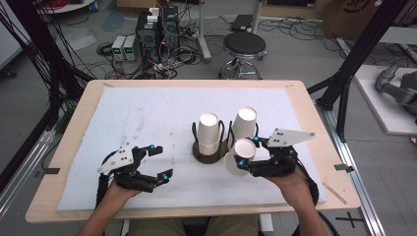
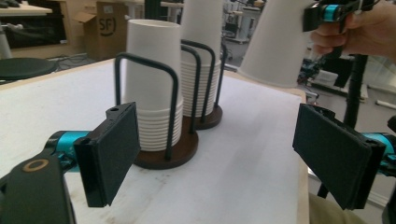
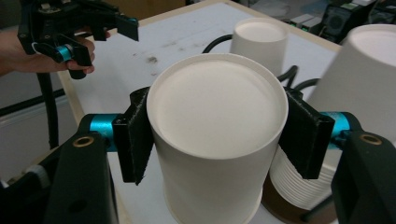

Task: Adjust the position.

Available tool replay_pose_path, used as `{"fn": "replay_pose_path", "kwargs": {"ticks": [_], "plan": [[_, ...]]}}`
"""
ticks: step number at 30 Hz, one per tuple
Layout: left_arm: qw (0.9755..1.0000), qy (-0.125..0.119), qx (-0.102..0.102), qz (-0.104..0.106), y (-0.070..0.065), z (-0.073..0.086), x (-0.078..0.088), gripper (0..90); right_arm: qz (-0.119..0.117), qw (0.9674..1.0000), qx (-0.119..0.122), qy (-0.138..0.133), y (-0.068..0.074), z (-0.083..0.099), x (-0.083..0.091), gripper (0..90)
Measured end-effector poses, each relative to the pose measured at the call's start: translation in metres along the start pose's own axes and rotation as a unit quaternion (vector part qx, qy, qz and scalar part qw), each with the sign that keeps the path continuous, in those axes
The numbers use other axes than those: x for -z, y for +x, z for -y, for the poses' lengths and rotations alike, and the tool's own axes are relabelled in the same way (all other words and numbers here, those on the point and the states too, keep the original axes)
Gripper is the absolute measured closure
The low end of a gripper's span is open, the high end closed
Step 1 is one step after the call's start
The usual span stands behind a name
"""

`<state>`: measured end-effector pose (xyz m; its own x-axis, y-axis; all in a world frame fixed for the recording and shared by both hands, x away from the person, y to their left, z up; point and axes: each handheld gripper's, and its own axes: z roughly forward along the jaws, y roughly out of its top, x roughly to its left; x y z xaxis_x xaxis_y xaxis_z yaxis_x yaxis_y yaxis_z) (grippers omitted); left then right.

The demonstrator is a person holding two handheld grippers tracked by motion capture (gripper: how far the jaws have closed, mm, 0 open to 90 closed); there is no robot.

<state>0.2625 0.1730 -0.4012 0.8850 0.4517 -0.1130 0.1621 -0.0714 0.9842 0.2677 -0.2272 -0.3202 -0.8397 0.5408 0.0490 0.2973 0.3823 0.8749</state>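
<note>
A dark brown cup holder [image 1: 205, 156] with black wire hoops stands mid-table on the white mat. It carries two stacks of upturned white paper cups, the left stack [image 1: 209, 132] and the right stack [image 1: 244, 122]. My right gripper [image 1: 248, 151] is shut on a single white paper cup [image 1: 238, 158], held tilted just right of the holder. In the right gripper view the pads [image 3: 134, 140] press both sides of that cup [image 3: 219, 140]. My left gripper [image 1: 162, 160] is open with nothing in it, left of the holder. In the left gripper view the holder [image 2: 163, 156] lies ahead between the wide jaws.
The white mat [image 1: 147, 113] covers most of the wooden table [image 1: 314, 123]. A stool [image 1: 244, 46], computer boxes [image 1: 157, 29] and cables sit on the floor beyond the far edge. Black frame posts [image 1: 359, 54] rise at both sides.
</note>
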Motion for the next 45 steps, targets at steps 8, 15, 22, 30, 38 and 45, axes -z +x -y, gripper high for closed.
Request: {"fn": "replay_pose_path", "kwargs": {"ticks": [8, 15, 22, 30, 38, 45], "plan": [[0.9994, -0.001, -0.015, 0.031, -0.010, -0.004, -0.011, 14.8, -0.036, 0.9992, 0.017, 0.004, 0.008, -0.005, -0.026, 34.6], [0.9977, 0.007, -0.028, 0.061, -0.015, -0.009, -0.022, 14.8, -0.066, 0.9972, 0.034, 0.002, 0.014, -0.013, -0.044, 34.6], [0.9961, 0.014, -0.037, 0.079, -0.017, -0.012, -0.030, 14.8, -0.096, 0.9941, 0.049, 0.001, 0.019, -0.018, -0.057, 34.5], [0.9931, 0.027, -0.040, 0.107, -0.018, -0.012, -0.058, 14.7, -0.106, 0.9931, 0.051, 0.003, 0.021, -0.018, -0.060, 34.5], [0.9925, 0.034, -0.042, 0.110, -0.020, -0.008, -0.077, 14.7, -0.110, 0.9929, 0.046, 0.001, 0.020, -0.017, -0.058, 34.6], [0.9919, 0.029, -0.046, 0.115, -0.022, -0.008, -0.085, 14.7, -0.116, 0.9920, 0.048, -0.001, 0.020, -0.017, -0.058, 34.6]]}}
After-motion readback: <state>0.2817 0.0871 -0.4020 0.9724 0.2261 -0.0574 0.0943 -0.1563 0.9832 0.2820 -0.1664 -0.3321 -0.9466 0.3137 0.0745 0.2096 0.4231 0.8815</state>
